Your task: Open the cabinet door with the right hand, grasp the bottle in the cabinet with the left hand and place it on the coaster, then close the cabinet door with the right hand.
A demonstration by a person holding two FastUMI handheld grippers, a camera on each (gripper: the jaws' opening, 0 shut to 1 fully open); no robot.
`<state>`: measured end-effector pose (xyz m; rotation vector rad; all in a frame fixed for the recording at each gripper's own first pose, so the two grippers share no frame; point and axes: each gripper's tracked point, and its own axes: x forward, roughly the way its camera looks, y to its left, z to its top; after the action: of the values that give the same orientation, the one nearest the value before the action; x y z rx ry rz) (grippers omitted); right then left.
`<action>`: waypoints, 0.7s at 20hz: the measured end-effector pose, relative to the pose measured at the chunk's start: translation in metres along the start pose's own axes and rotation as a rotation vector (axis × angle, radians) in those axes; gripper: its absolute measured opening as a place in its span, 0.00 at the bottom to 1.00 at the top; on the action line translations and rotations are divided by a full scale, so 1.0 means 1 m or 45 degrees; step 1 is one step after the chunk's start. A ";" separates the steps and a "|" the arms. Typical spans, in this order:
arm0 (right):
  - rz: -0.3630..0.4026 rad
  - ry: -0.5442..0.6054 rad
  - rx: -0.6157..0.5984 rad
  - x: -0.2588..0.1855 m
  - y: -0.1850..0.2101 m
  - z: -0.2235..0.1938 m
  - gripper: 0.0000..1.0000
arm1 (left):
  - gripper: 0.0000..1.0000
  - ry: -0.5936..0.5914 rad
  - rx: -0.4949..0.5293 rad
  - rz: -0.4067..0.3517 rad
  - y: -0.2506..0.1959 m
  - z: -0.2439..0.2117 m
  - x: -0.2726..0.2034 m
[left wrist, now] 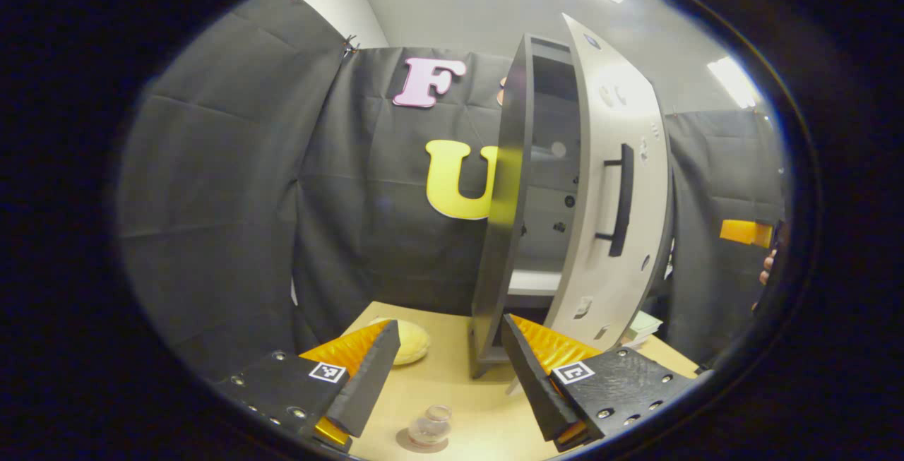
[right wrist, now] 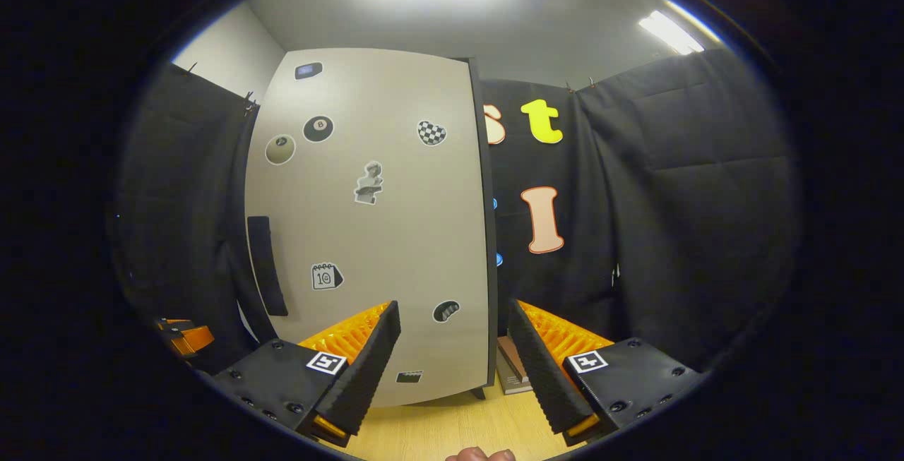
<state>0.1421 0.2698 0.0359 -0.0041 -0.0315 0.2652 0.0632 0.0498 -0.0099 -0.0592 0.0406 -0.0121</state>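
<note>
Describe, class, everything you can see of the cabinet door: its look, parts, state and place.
The cabinet door is a tall, pale grey panel with a dark edge and a long dark bar handle. Small stickers dot its face. It stands partly open, upright, hinged to the dark cabinet on the wooden table. Nothing touches it.

Wooden table (left wrist: 452, 383) carries cabinet (left wrist: 505, 235), bottle (left wrist: 429, 427) (on coaster (left wrist: 417, 441)).

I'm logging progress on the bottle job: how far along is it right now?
Done: the cabinet door stands open, and the bottle sits on the coaster, free of the open left gripper. In hand: nothing; the right gripper is open facing the door. Left: closing it.
</note>
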 end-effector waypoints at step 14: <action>0.075 0.035 -0.004 0.010 -0.074 -0.021 0.98 | 0.87 -0.104 0.098 0.075 -0.086 0.063 -0.010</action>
<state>0.1721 0.2009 0.0159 -0.0118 -0.0045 0.3241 0.0553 -0.0324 0.0586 0.0183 -0.0401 0.0473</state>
